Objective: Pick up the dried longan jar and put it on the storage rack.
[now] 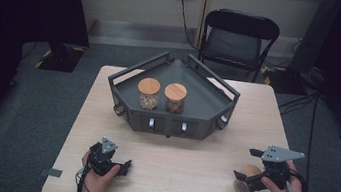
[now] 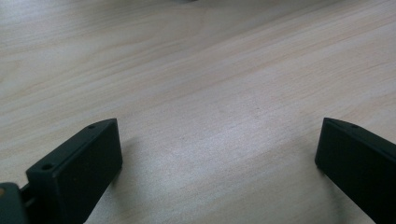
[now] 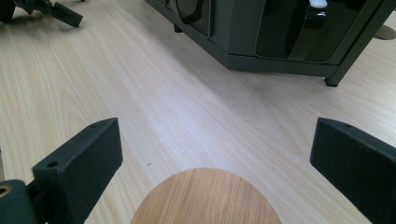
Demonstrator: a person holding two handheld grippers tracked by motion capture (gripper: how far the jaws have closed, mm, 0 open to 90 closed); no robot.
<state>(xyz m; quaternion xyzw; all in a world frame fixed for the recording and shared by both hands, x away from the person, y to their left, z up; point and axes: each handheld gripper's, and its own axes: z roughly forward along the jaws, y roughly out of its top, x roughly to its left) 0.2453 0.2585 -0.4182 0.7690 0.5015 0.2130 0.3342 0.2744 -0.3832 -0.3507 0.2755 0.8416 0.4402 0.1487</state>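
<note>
Right gripper [image 1: 252, 165] has its fingers spread wide on either side of a third jar [image 1: 246, 180] with a wooden lid [image 3: 208, 198], standing near the right front corner of the table [image 1: 172, 177]. Nothing clamped: in the right gripper view both fingers stand clear of the lid, which sits centred between them, so the jar is lined up for a squeeze rather than held.

The approach is low and from the side, probably so the fingers close on the glass body below the lid (the lid alone would likely just lift off).

Left gripper [image 1: 116, 161] is parked at the left front of the table, fingers released, bare wood between them in the left gripper view. It looks idle, kept out of the right hand's path.

The dark shelf rack [image 1: 219, 90] sits at the table's middle-back and already carries two jars side by side: one with light contents [image 1: 149, 93], one with browner contents [image 1: 174, 98]. There is free deck to the right of them, a likely spot for the third jar.

The rack's raised rails mean the jar must be lifted over the edge, not slid in.
</note>
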